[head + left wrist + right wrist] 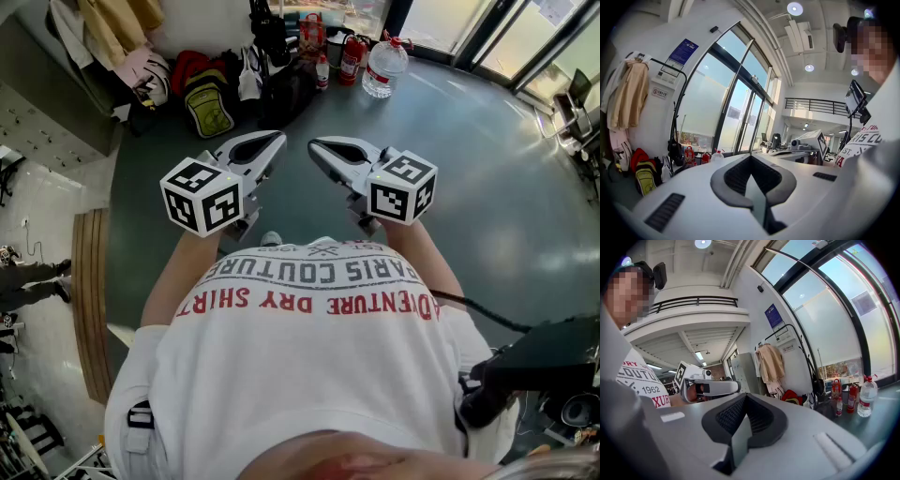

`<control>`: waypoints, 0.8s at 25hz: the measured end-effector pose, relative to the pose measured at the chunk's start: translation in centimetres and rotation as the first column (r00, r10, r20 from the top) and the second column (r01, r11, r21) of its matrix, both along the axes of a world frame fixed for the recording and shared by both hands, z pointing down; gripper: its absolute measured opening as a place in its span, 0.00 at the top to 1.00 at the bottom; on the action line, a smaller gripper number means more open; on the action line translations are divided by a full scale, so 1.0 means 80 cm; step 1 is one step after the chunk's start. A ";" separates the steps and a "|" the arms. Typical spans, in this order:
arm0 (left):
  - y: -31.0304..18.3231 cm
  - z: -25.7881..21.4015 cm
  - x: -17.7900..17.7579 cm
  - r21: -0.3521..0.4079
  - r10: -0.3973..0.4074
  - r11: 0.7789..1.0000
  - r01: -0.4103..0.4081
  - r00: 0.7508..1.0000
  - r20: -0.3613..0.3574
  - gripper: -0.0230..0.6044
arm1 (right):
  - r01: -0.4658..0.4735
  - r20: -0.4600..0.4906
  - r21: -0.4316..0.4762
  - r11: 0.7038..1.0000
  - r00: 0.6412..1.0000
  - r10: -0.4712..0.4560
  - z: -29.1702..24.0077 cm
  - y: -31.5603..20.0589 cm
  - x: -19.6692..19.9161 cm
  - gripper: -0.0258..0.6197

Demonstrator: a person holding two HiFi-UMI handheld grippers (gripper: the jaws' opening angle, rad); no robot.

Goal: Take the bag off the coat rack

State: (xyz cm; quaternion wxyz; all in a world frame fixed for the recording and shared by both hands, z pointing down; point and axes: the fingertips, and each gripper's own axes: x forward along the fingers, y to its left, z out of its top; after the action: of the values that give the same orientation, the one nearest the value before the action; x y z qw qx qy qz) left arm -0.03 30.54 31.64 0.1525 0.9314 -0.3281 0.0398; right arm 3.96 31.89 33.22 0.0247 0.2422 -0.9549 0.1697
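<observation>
The black coat rack (679, 89) stands against the white wall, far ahead and to the left. Beige coats (628, 93) hang on it, and a black bag (674, 149) hangs low on its pole; the same black bag (270, 33) shows at the top of the head view. My left gripper (274, 142) and right gripper (317, 147) are held close in front of my chest. Their tips lean towards each other, well short of the rack. Both are shut with nothing between the jaws. From the right gripper view, the left gripper (737, 386) shows beside the coats (771, 364).
A yellow-green backpack (208, 108) and a red bag (190, 66) lie on the floor under the rack. Red fire extinguishers (352, 58) and a big water bottle (384, 67) stand by the glass doors. A wooden strip (91, 300) runs along the left.
</observation>
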 end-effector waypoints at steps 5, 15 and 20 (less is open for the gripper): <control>0.007 -0.002 0.002 -0.006 -0.001 1.000 0.001 1.000 0.003 0.96 | 0.000 0.000 0.001 1.000 1.000 0.000 -0.003 0.006 0.002 0.96; 0.008 -0.003 0.009 -0.008 0.017 1.000 -0.017 1.000 0.015 0.96 | -0.016 0.004 -0.007 1.000 1.000 0.016 -0.002 0.004 0.005 0.96; 0.019 0.005 0.026 -0.009 0.026 1.000 -0.026 0.999 0.025 0.96 | -0.029 0.019 -0.002 1.000 0.999 0.029 0.004 0.012 0.020 0.96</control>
State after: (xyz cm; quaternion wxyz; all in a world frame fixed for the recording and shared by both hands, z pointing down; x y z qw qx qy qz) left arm 2.07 32.02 32.05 0.1520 0.9343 -0.3177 0.0548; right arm 5.59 32.88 33.51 0.0136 0.2542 -0.9514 0.1732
